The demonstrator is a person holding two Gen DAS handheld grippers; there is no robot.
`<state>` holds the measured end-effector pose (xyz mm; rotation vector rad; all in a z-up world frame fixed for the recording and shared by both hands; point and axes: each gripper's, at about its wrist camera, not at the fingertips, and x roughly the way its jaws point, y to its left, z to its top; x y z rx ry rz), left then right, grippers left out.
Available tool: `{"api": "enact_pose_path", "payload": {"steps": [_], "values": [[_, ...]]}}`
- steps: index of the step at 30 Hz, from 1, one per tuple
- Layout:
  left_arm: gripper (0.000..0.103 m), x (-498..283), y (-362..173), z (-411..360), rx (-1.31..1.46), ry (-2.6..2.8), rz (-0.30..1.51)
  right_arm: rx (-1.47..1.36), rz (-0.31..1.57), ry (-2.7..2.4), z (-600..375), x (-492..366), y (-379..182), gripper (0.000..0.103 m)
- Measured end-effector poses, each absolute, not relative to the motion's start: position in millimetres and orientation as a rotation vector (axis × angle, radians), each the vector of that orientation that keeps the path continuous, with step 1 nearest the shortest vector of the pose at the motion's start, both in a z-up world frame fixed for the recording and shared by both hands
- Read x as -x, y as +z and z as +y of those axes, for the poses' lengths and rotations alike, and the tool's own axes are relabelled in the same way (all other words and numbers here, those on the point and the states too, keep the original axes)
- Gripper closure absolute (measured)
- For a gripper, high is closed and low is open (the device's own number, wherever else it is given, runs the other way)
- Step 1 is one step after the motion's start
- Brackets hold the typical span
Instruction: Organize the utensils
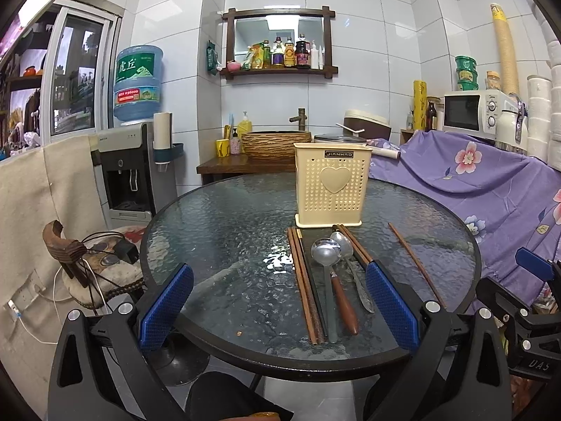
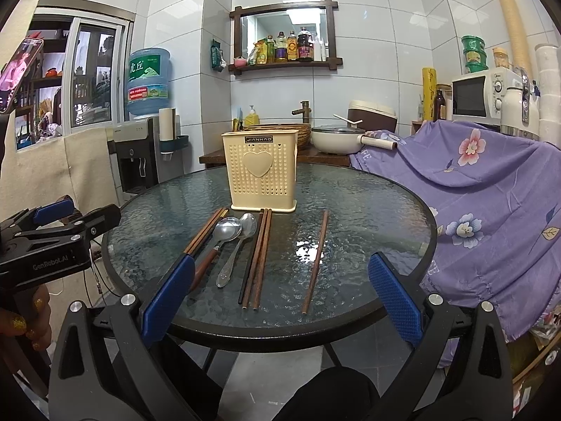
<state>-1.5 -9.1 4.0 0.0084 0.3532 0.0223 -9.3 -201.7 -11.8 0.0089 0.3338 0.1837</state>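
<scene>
Both the left gripper and the right gripper hang wide and empty over the glass surface, where chopsticks and two spoons lie at six o'clock of the cream holder.

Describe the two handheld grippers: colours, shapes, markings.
Both the left gripper and the right gripper have black angular plastic frames with silver round bolts. Their flat fingers carry blue pads with a fine diamond texture. The left gripper's side bears the white lettering "GenRobot.AI". The hand holding it wears glittery gold nail polish.
</scene>
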Motion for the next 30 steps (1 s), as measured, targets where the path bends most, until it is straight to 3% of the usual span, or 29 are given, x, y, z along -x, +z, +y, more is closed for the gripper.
{"api": "enact_pose_path", "payload": {"steps": [30], "values": [[0.006, 3.7, 3.1, -2.8, -0.014, 0.021, 0.352, -0.013, 0.339, 0.182, -202.6, 6.7, -12.9, 0.005]]}}
